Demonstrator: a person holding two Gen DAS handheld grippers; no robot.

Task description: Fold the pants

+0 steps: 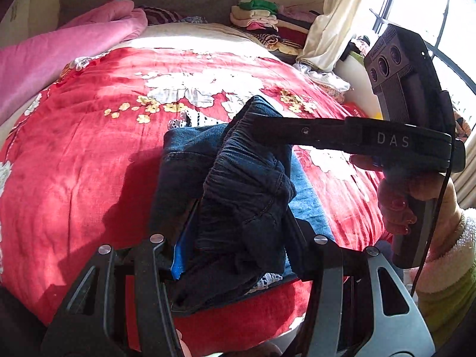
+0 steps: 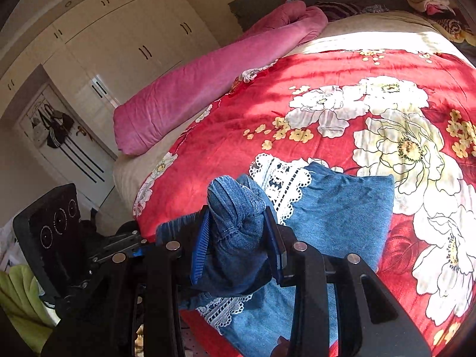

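Left wrist view: the left claw [image 1: 238, 232] is clamped on a bunched dark stretch of the pants [image 1: 250, 196], the elastic waistband, which rises from between its fingers toward 12 o'clock. The rest of the denim lies flat on the red floral bedspread [image 1: 89, 163], spreading toward 11 o'clock and 1 o'clock from the grip. The right claw [image 1: 261, 126] reaches in from 3 o'clock and its tip meets the same waistband at about 12 o'clock of the left claw, so both hold one edge, close together. A hand [image 1: 398, 205] with painted nails grips its handle at 3 o'clock. The right claw's own fingertips are buried in cloth here, and the lower part of the garment is cut off by the left claw's frame.

Right wrist view: the right claw [image 2: 238, 238] is closed on a twisted knot of lighter blue denim that stands up between its blue pads [image 2: 200, 244]. The folded body of the pants [image 2: 342, 217] lies on the bed toward 1 o'clock, long axis running roughly from 7 to 1 o'clock, with white lace trim [image 2: 282, 184] showing at 12 o'clock and again at 6 o'clock. The left claw's housing sits at 9 o'clock, just beside.

My reading: the lifted waistband must be carried over the flat part toward 1 o'clock. How many layers lie beneath is hidden.
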